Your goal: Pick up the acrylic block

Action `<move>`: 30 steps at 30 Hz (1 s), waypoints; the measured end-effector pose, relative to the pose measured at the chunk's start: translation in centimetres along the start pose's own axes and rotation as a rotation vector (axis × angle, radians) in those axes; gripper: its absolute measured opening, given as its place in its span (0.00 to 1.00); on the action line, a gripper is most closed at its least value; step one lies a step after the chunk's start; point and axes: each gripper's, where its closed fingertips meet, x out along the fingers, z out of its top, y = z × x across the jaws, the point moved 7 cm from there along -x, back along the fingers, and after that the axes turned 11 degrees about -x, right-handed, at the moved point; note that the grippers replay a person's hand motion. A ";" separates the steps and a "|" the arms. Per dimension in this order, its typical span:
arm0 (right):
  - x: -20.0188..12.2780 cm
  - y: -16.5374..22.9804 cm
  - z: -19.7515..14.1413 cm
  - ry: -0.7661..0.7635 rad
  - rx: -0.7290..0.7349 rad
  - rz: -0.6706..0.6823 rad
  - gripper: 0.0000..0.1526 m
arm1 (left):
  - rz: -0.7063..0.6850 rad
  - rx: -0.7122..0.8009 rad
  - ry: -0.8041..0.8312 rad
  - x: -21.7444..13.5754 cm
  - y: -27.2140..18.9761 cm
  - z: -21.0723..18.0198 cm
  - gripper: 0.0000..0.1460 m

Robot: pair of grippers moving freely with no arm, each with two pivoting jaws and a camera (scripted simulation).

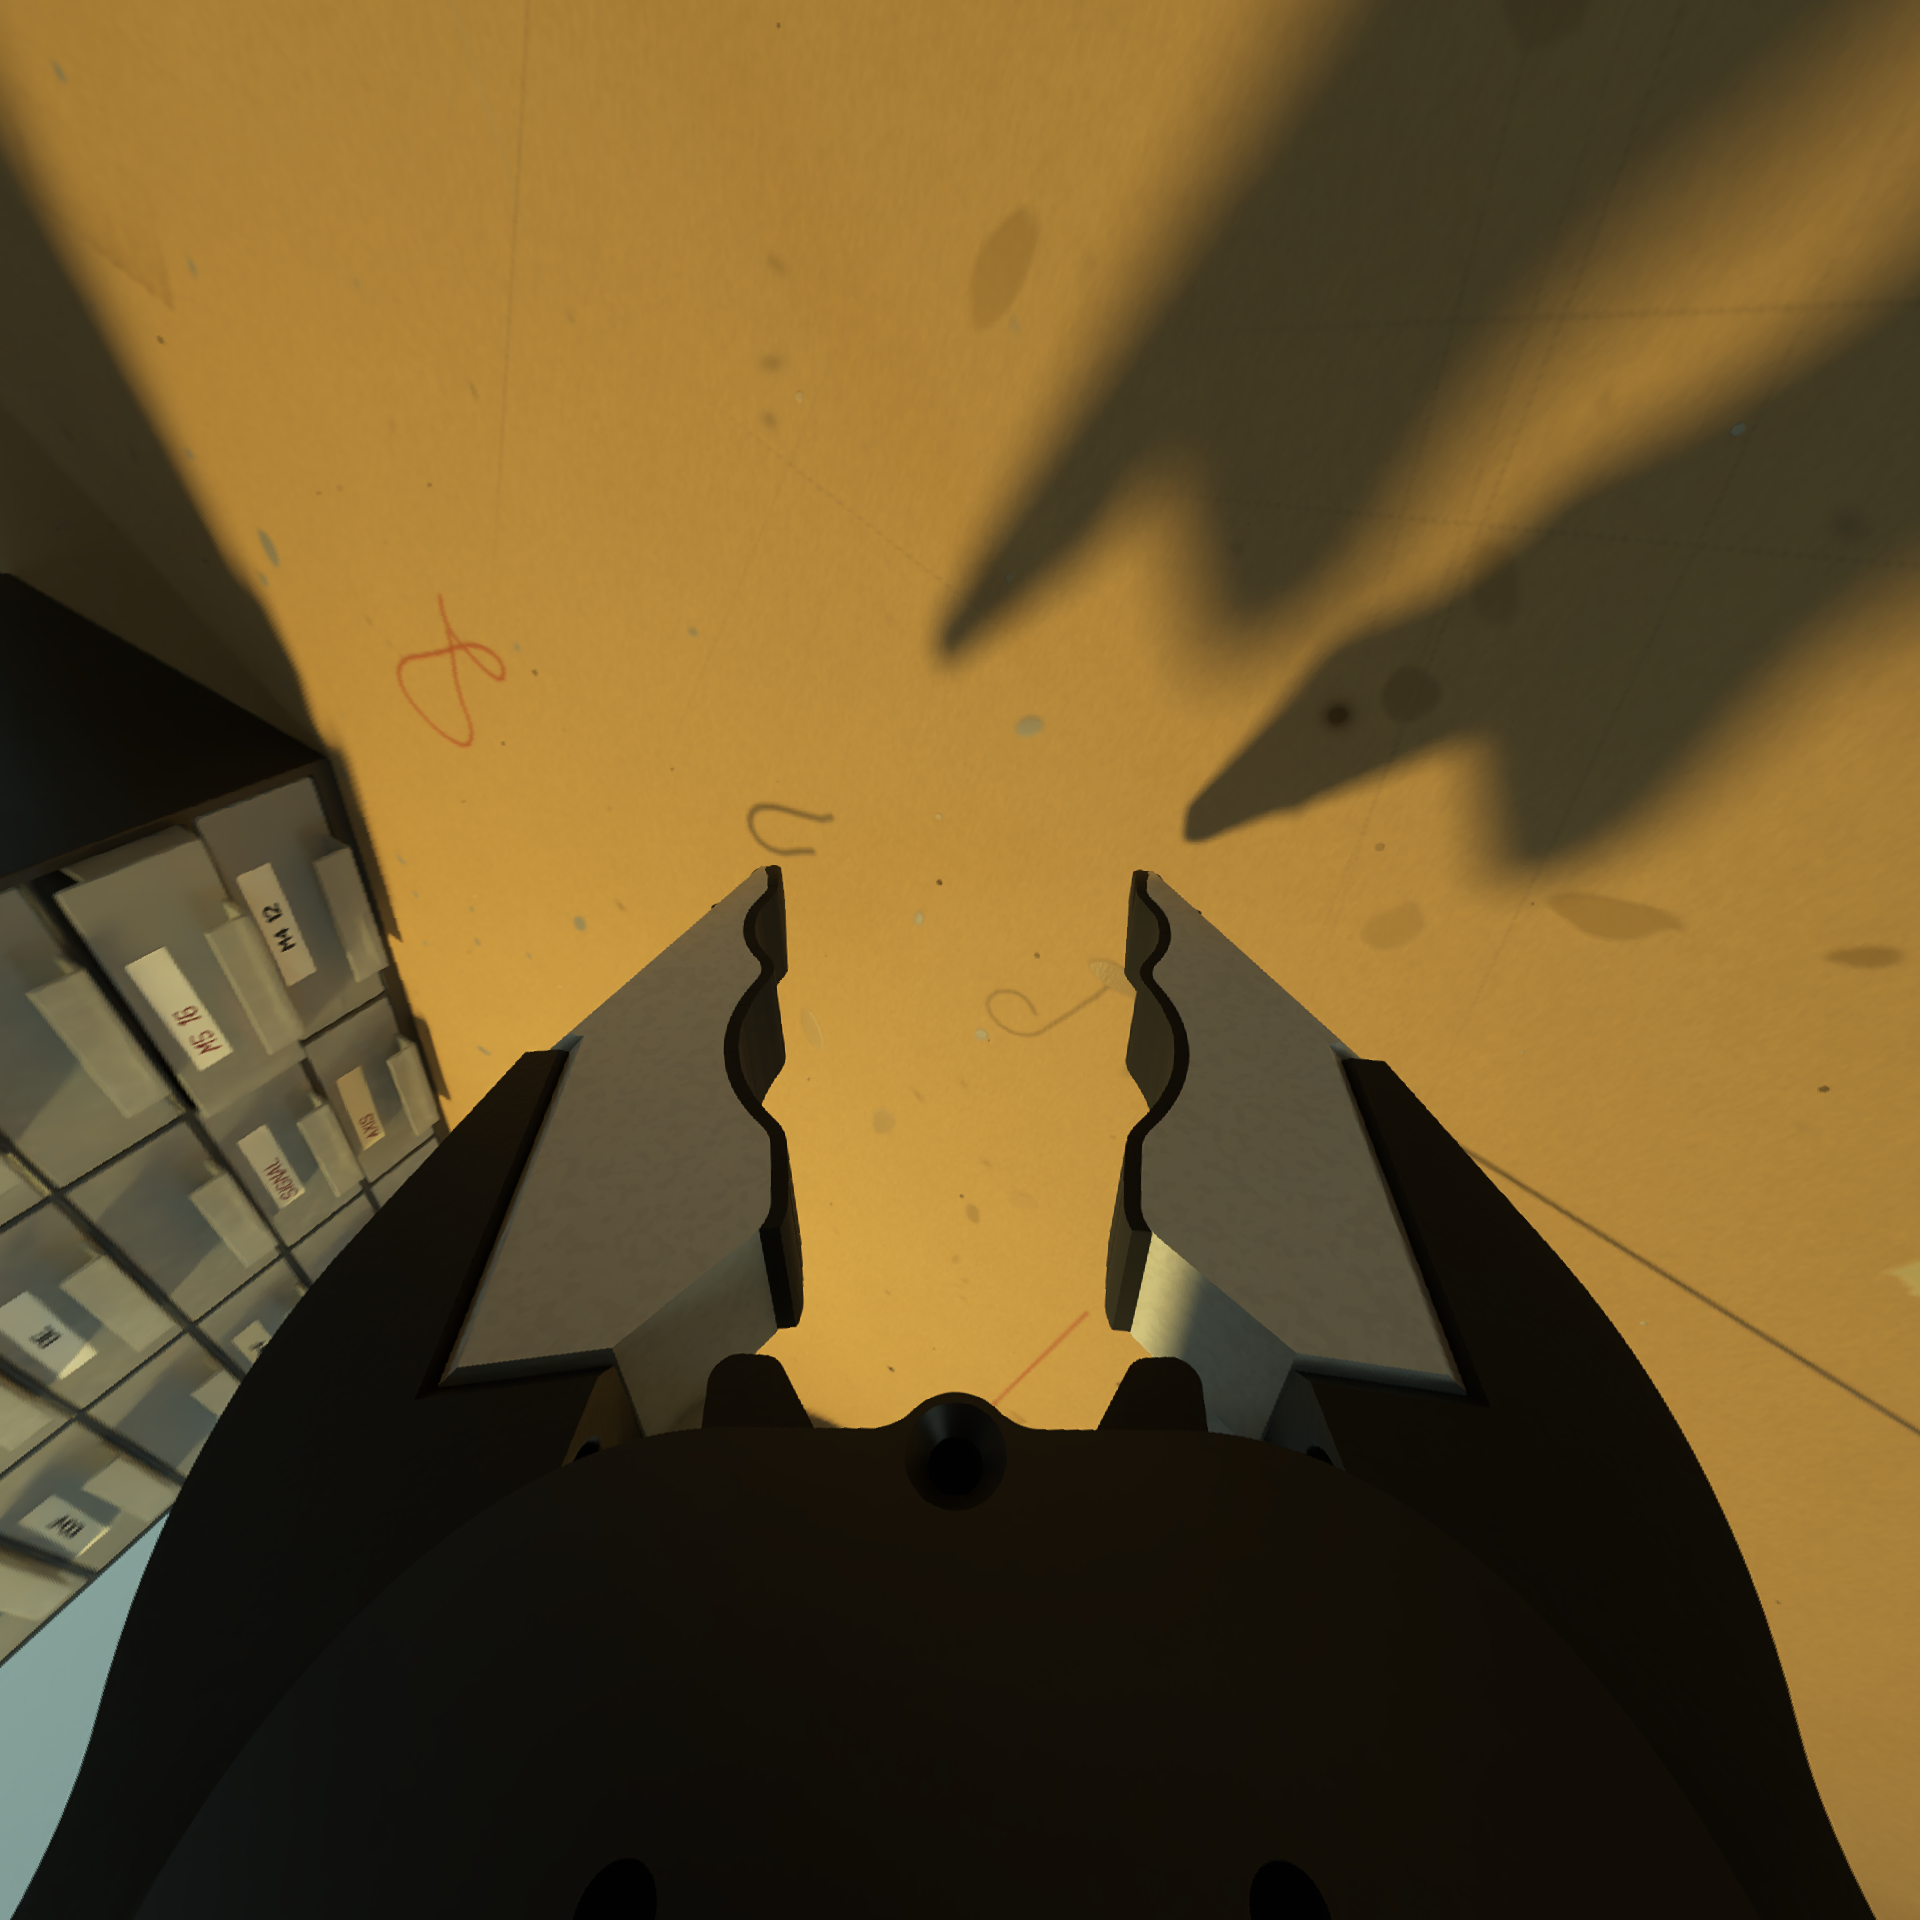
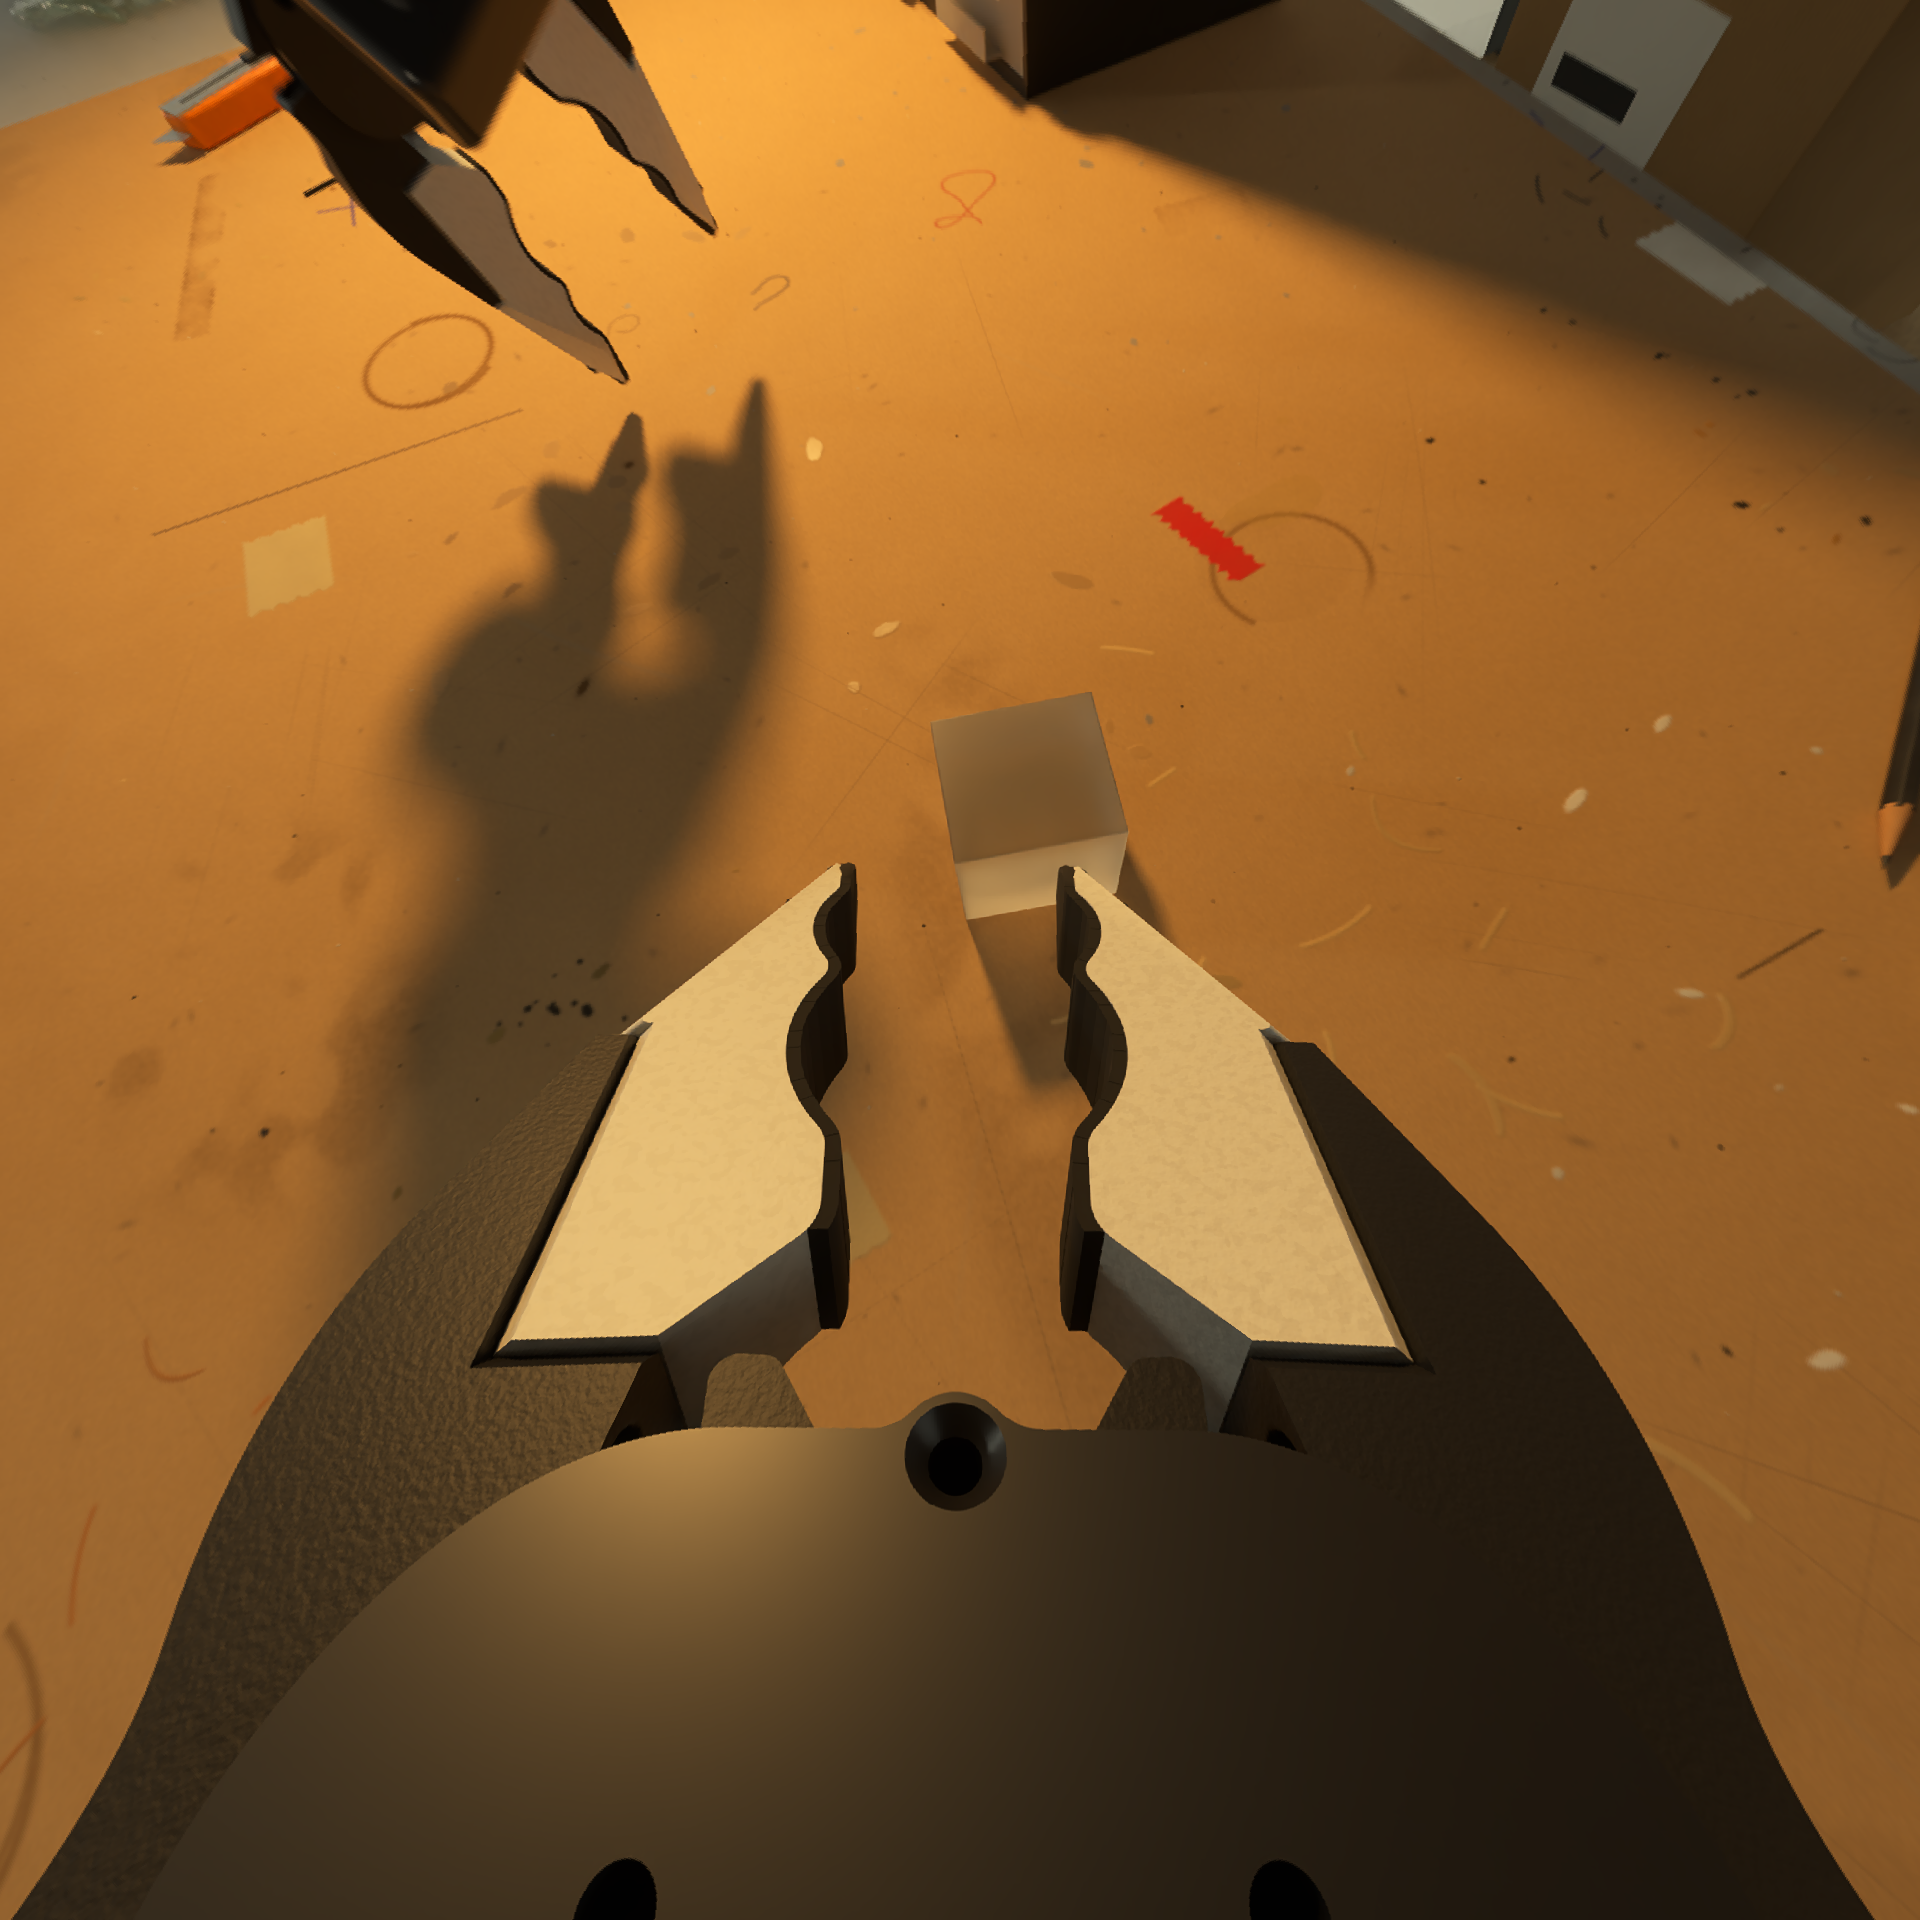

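Observation:
The acrylic block (image 2: 1023, 800) is a clear, frosted cube standing on the orange-brown tabletop (image 2: 1455, 935), seen only in the right wrist view. My right gripper (image 2: 956, 878) is open and empty; the block sits just beyond its fingertips, slightly to the right, with the right fingertip (image 2: 1075, 894) overlapping its near corner. My left gripper (image 1: 956, 883) is open and empty above bare tabletop (image 1: 935, 468). It also shows in the right wrist view (image 2: 670, 307) at the upper left, hovering above the table well away from the block.
A dark cabinet of small labelled drawers (image 1: 177, 1091) stands at the left of the left wrist view. The right wrist view shows an orange utility knife (image 2: 223, 104) far left, red tape (image 2: 1207, 538), a pencil (image 2: 1901, 790) at the right edge, and boxes (image 2: 1621, 94) at the back.

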 end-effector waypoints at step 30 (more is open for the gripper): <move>9.9 -1.4 -1.5 0.007 -0.277 -0.037 0.56 | -0.167 0.135 -0.191 -2.6 -3.5 3.2 0.49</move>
